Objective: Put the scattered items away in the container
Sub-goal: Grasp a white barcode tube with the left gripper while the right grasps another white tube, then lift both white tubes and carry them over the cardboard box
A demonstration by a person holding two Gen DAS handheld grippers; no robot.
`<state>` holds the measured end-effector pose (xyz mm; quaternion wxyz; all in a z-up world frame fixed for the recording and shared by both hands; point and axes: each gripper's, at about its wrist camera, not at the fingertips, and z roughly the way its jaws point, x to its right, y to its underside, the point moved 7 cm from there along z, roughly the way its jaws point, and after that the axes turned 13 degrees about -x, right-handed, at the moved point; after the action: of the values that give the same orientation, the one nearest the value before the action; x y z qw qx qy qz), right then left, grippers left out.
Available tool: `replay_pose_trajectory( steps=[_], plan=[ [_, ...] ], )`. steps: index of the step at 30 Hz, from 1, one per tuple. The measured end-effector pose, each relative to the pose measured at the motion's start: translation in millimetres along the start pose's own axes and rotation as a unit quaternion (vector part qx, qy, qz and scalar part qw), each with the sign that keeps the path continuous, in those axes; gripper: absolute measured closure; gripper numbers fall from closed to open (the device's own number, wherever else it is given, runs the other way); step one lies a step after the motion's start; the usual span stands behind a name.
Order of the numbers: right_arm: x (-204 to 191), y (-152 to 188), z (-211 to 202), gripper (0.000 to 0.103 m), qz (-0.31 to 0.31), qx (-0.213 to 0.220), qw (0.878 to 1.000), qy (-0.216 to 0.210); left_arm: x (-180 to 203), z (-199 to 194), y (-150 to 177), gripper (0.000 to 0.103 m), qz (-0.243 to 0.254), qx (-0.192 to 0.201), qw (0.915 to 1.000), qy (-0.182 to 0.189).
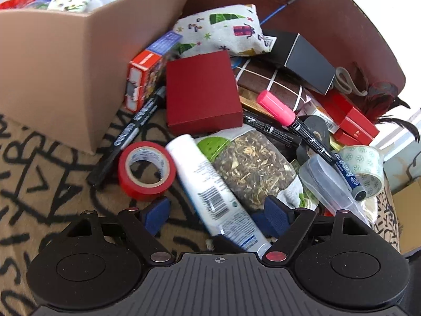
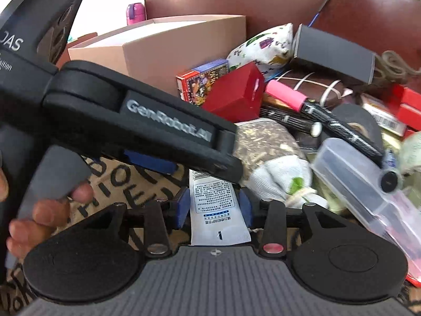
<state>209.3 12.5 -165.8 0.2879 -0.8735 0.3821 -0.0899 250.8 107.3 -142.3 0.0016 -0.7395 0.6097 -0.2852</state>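
Observation:
A white tube point(image 1: 210, 184) lies on the patterned cloth in a pile of items. My left gripper point(image 1: 218, 214) is open with its blue pads on either side of the tube, not touching it. My right gripper point(image 2: 215, 206) is shut on the flat end of the same white tube point(image 2: 218, 205). The left gripper's black body point(image 2: 147, 121) crosses the right wrist view above the tube. A tan cardboard box point(image 1: 60, 60) stands at the left with several items inside; it also shows in the right wrist view point(image 2: 171, 52).
Around the tube lie a red tape roll point(image 1: 146, 169), a red box point(image 1: 202, 92), a bag of dried herbs point(image 1: 252, 168), black markers point(image 1: 131, 134), a pink-capped marker point(image 1: 279, 108), a clear plastic case point(image 1: 329, 184), a patterned pouch point(image 1: 223, 30) and a black box point(image 1: 302, 60). A brown chair back point(image 1: 329, 13) stands behind.

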Motion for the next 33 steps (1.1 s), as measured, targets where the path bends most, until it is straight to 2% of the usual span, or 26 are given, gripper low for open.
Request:
replay_pose_trajectory(
  steps=[2,4,6,7,11,13,14,15,19,23,24,33],
  plan=[
    [-1,-1,9,0.053,0.002,-0.007,1.000,-0.005,3,3,-1,0.015,0.017,0.002,0.9998,-0.008],
    [-3,-3,12,0.055,0.004,-0.007,1.000,-0.002,5,4,-1,0.020,0.034,-0.001,0.9992,-0.019],
    [-7,-2,8,0.057,0.006,-0.016,1.000,-0.017,5,2,1,0.041,0.050,-0.002,0.9982,-0.035],
    [-10,1,4,0.058,0.006,-0.023,0.999,-0.028,3,0,3,0.042,0.052,-0.006,0.9978,-0.042],
    [-22,17,-17,0.058,-0.008,-0.042,0.998,-0.044,-1,-14,23,0.052,0.042,-0.033,0.9985,-0.007],
    [-28,27,-26,0.058,-0.013,-0.049,0.997,-0.061,-2,-19,35,0.053,0.046,-0.042,0.9981,-0.003],
    [-30,31,-27,0.058,-0.014,-0.055,0.996,-0.067,-3,-20,40,0.044,0.048,-0.045,0.9978,-0.002],
    [-32,35,-27,0.058,-0.015,-0.057,0.996,-0.069,-4,-20,42,0.044,0.048,-0.043,0.9979,-0.004],
    [-34,32,-16,0.054,0.001,-0.057,0.997,-0.059,-6,-18,37,0.039,0.034,-0.041,0.9986,0.007],
    [-34,31,-7,0.054,0.012,-0.049,0.997,-0.050,-5,-16,38,0.048,0.063,-0.039,0.9972,-0.010],
    [-34,32,-7,0.055,0.015,-0.048,0.998,-0.049,-4,-16,39,0.061,0.071,-0.037,0.9967,-0.015],
    [-41,40,-37,0.060,0.023,-0.040,0.998,-0.053,6,-44,55,0.061,0.068,-0.021,0.9975,-0.001]
  ],
)
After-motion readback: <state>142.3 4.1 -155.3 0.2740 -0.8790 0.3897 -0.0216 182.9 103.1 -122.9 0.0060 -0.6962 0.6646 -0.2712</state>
